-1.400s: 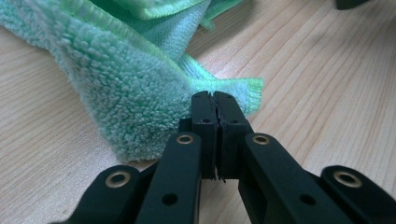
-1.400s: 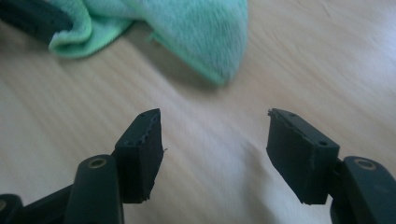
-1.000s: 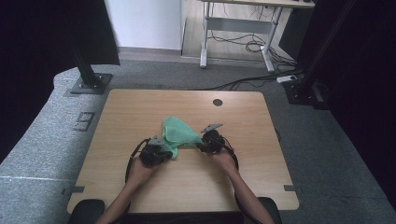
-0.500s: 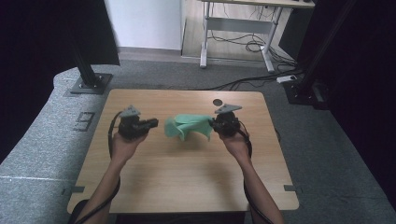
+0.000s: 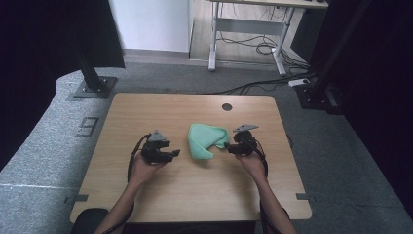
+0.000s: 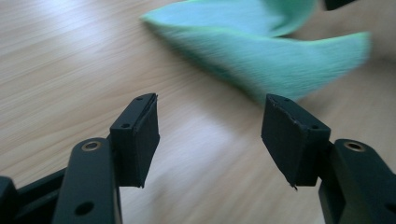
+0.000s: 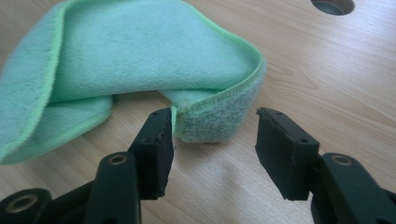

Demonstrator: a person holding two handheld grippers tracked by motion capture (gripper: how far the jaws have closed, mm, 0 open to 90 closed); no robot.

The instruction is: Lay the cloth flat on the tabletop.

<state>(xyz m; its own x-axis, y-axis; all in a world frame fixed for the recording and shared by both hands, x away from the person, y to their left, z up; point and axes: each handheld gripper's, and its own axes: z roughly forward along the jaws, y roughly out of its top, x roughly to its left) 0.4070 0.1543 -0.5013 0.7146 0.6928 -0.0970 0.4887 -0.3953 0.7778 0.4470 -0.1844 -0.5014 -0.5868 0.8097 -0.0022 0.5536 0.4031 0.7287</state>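
Observation:
A green microfibre cloth lies loosely folded on the wooden table, just behind its middle. My left gripper is to the cloth's left, a short gap away, jaws pointing at it. In the left gripper view the left gripper is open over bare wood, with the cloth ahead of it. My right gripper is at the cloth's right corner. In the right gripper view the right gripper is open, and the cloth's folded corner lies between its jaws, close to the left one.
A round cable hole sits in the table behind the cloth, and it also appears as the hole in the right gripper view. Grey carpet surrounds the table. Black stand bases are at the far left and far right.
One second ago both grippers were together at the cloth. Then they spread apart, the left going far left. Now the left has come back toward the cloth, which sits slightly nearer the person.

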